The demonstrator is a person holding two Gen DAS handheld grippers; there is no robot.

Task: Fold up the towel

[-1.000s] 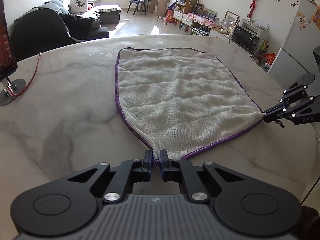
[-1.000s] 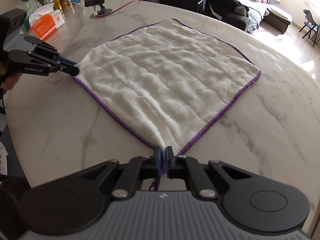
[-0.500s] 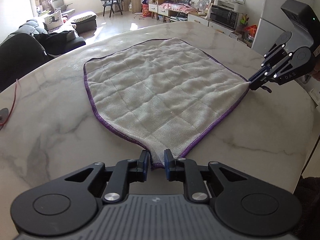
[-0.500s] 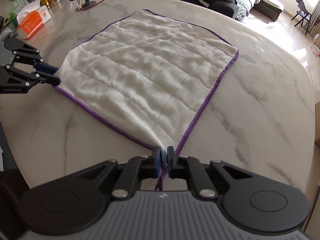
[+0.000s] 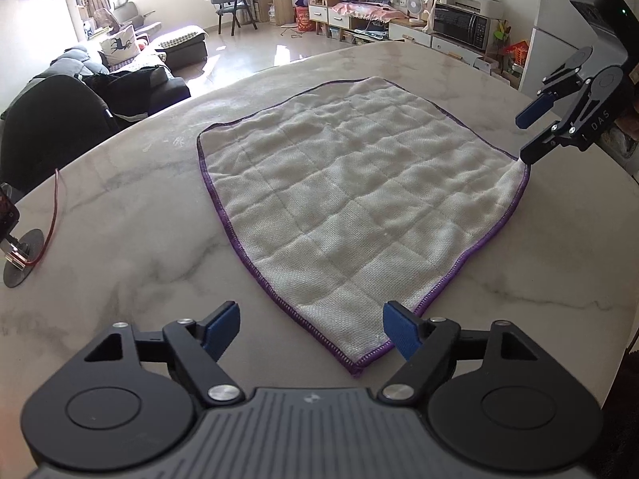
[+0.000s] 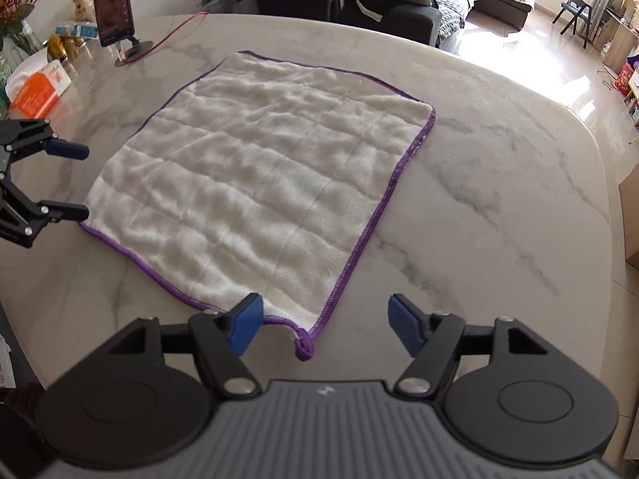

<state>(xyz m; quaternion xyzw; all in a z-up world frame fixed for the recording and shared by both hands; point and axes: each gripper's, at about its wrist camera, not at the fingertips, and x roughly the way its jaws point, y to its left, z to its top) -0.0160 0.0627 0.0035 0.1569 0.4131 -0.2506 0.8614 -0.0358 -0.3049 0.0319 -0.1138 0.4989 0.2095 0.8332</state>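
On the desk [image 5: 120, 207] the towel [image 5: 359, 207] lies flat, left gripper [image 5: 311, 329] and right gripper [image 6: 325, 321] each at a near corner, jaws just opened wide, gripping nothing.

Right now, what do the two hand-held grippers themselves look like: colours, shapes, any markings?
Both match. The left hand-held gripper has a ribbed dark grey body, two round black discs, black scissor-like linkages with silver pivot bolts, and blue pads on the fingertips. The right hand-held gripper is built the same; seen from the left wrist view, its linkage carries white lettering "DAS". No cables or sleeves show.
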